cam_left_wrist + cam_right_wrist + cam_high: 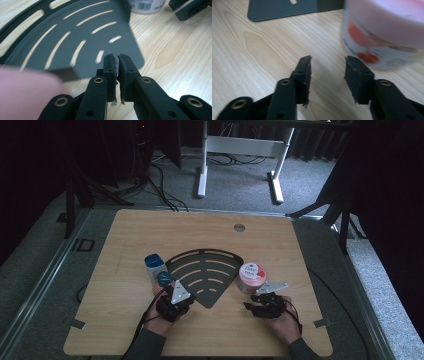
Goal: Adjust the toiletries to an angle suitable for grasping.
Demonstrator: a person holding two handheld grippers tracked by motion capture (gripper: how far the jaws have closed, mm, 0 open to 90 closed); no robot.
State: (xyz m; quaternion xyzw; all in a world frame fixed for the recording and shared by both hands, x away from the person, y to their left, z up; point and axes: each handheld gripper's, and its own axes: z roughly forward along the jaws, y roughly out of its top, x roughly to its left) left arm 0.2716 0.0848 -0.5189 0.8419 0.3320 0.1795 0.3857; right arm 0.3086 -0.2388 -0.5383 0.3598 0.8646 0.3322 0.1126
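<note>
Sitting just beyond the right tongs (pixel 327 75), the pink jar (pixel 384 35).

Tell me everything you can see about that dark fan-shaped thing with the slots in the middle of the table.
The dark fan-shaped plate is a flat, dark grey, metal-looking sheet, shaped like a wedge with a curved outer rim and rows of curved slots. It lies flat on the wooden table, its narrow rounded tip toward the person. A blue bottle sits left of it, a pink-lidded tub right. Neither tool visibly touches it.

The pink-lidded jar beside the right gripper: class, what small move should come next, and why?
Probably ease the right gripper sideways toward the jar, then close. Its jaws stand apart with nothing between them, and the jar sits just off to one side, untouched on the table.
</note>
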